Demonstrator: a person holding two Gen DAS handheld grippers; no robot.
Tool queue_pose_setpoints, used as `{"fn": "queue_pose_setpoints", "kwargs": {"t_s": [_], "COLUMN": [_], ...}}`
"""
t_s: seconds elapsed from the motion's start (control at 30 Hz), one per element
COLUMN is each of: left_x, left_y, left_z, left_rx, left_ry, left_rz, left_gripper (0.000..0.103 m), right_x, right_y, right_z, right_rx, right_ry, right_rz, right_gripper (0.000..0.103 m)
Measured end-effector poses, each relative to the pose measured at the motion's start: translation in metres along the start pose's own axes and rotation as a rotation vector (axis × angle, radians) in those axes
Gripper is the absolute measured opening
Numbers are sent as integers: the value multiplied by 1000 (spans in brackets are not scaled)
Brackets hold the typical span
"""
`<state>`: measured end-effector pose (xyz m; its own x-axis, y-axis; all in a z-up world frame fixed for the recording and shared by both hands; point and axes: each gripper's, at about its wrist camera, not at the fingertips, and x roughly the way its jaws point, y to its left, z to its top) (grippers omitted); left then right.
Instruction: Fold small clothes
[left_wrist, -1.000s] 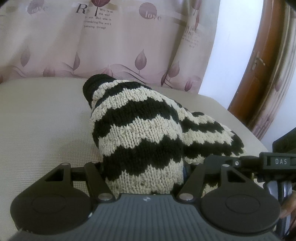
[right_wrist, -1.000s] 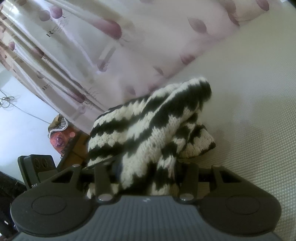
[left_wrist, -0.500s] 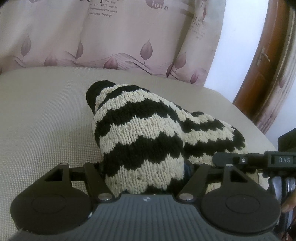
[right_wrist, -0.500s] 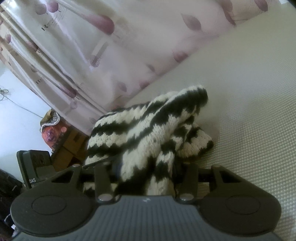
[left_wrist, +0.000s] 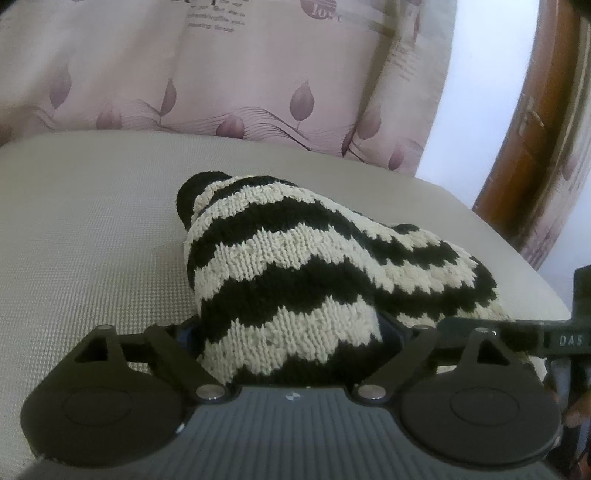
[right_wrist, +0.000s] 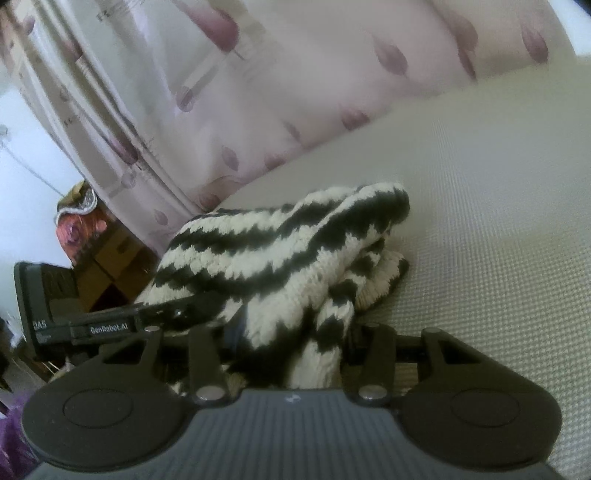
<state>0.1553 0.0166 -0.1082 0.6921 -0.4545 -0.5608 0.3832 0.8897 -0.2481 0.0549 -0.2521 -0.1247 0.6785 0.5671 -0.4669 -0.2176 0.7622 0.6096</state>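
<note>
A black-and-cream striped knitted garment (left_wrist: 303, 273) is lying bunched on a beige textured cushion (left_wrist: 85, 236), reaching toward the cushion's right edge. The left gripper (left_wrist: 291, 354) is clamping its near end, jaws closed onto the knit. The right gripper (right_wrist: 288, 354) is pinching another fold of the same garment (right_wrist: 280, 251), its jaws likewise pressed together on the wool.

The left wrist view is showing the garment as one smooth hump with a black cuff at its far end, plus a brown wooden door (left_wrist: 532, 147) beyond the cushion's right corner and the other gripper's black body (left_wrist: 569, 332) coming in at the right. The right wrist view is showing what that one hides: a doubled-over layer, with a lower flap tucked under the upper fold, and a red patterned object (right_wrist: 77, 221) past the cushion's far edge. A pink leaf-printed curtain (left_wrist: 229, 74) is hanging behind the cushion in both.

Compared with a second ago, the garment is sitting lower and flatter on the cushion, and the left gripper is now showing closer in the right wrist view.
</note>
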Motion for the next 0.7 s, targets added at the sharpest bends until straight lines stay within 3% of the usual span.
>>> {"fn": "queue_pose_setpoints", "kwargs": {"t_s": [0.3,0.4,0.7], "left_x": [0,-2,-10], "left_y": [-2,-5,-20], "left_z": [-6,-7,-8], "left_rx": [-2,2,53], "left_ry": [-34,-41,-81], "left_rz": [37,55,133], "left_gripper": [102,103,103], "right_x": [2,2,0], "right_y": [7,7,9], "right_z": [-6,-8,-13], "right_rx": [-107,-143,-172], "right_ry": [-17,-31,-54], "right_rz": [-54,-70,-112], "right_gripper": [56,63,71]}}
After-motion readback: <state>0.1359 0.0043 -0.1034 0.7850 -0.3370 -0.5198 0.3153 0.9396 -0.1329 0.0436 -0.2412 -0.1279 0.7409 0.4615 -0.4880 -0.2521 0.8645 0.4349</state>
